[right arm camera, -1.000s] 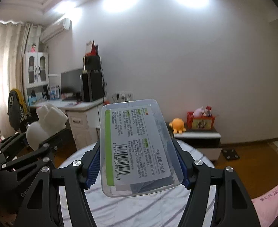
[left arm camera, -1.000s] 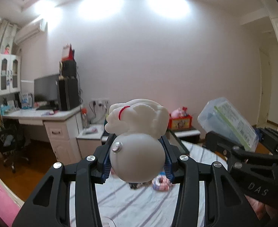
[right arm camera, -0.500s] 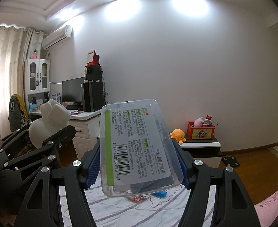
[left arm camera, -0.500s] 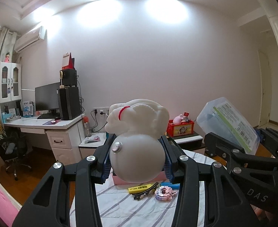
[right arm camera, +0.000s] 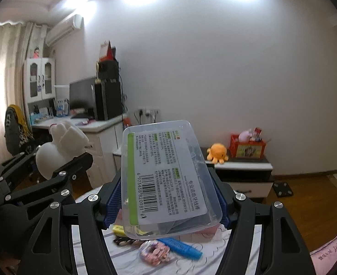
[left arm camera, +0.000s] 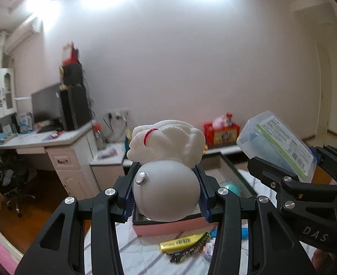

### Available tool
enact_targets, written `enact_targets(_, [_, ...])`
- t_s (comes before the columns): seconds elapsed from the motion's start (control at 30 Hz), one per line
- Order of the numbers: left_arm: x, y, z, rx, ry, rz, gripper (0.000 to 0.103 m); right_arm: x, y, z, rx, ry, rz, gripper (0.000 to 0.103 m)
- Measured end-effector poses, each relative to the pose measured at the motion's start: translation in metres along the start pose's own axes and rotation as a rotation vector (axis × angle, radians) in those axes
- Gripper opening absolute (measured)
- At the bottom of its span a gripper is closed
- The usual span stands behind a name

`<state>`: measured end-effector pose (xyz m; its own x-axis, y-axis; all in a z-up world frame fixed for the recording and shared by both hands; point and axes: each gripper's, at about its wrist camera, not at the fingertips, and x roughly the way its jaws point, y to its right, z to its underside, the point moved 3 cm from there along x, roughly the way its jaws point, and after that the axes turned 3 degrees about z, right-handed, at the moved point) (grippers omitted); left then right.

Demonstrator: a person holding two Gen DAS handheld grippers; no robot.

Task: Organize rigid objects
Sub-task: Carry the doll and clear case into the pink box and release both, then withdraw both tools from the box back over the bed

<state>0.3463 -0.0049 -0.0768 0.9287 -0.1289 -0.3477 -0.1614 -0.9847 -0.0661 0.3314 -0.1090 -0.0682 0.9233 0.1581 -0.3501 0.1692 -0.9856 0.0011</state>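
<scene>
The left gripper (left arm camera: pixel 166 194) is clamped on a white figurine (left arm camera: pixel 166 174), its blue pads pressing the round grey-white base from both sides while the sculpted upper part with a thin red ring sticks out past the fingertips. The right gripper (right arm camera: pixel 166 197) is closed on a clear plastic box (right arm camera: pixel 168 176) with a green-edged label and barcode, gripped across its width and tilted up ahead of the jaws. In the left wrist view the right gripper appears at the right side with the box raised; in the right wrist view the left gripper and the figurine sit off to the left. Just below and ahead of the left gripper's fingertips lies a pink tray (left arm camera: pixel 168 226) with a dark rim, on a table covered by a white striped cloth (left arm camera: pixel 143 254). Nearer than the tray, under the grippers, lie a yellow bar-coded item (left arm camera: pixel 182 243), a dark comb-like piece (left arm camera: pixel 186 252), a blue comb (right arm camera: pixel 182 248) and a small pink trinket (right arm camera: pixel 154 254). A teal ball (left arm camera: pixel 231 188) rests inside the tray beyond the figurine.
</scene>
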Motion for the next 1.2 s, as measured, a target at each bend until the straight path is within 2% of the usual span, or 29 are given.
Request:
enact_targets(0.17, [0.081, -0.005, 0.016, 0.003, -0.147, 0.029, 0.045, 0.063, 0.012, 0.013, -0.010, -0.112, 0.018, 0.068])
enact_targets(0.3, [0.136, -0.007, 0.037, 0.006, -0.255, 0.020, 0.045, 0.114, 0.018, 0.030, -0.024, -0.225, 0.020, 0.068])
enact_targets(0.5, [0.179, -0.010, 0.059, 0.028, -0.353, 0.002, 0.046, 0.152, 0.024, 0.052, -0.025, -0.322, 0.014, 0.069])
enact_targets(0.6, [0.183, -0.011, 0.066, 0.032, -0.371, -0.009, 0.051, 0.153, 0.026, 0.056, -0.021, -0.315, 0.007, 0.071])
enact_targets(0.63, [0.182, -0.013, 0.066, 0.034, -0.367, -0.016, 0.053, 0.153, 0.024, 0.056, -0.024, -0.320, 0.005, 0.076])
enact_targets(0.7, [0.176, -0.016, 0.063, 0.029, -0.355, -0.020, 0.069, 0.145, 0.026, 0.053, -0.022, -0.297, 0.016, 0.080])
enact_targets(0.8, [0.158, -0.024, 0.053, 0.002, -0.311, -0.022, 0.084, 0.135, 0.027, 0.044, -0.004, -0.290, 0.007, 0.080])
enact_targets(0.87, [0.137, -0.026, 0.044, -0.012, -0.271, -0.021, 0.090, 0.123, 0.030, 0.035, 0.004, -0.258, 0.016, 0.081])
enact_targets(1.0, [0.085, -0.034, 0.032, -0.055, -0.192, -0.044, 0.101, 0.076, 0.030, 0.019, 0.027, -0.185, 0.012, 0.083])
enact_targets(1.2, [-0.010, -0.033, 0.021, -0.100, -0.028, -0.064, 0.103, -0.005, 0.017, 0.009, 0.022, -0.074, 0.020, 0.084])
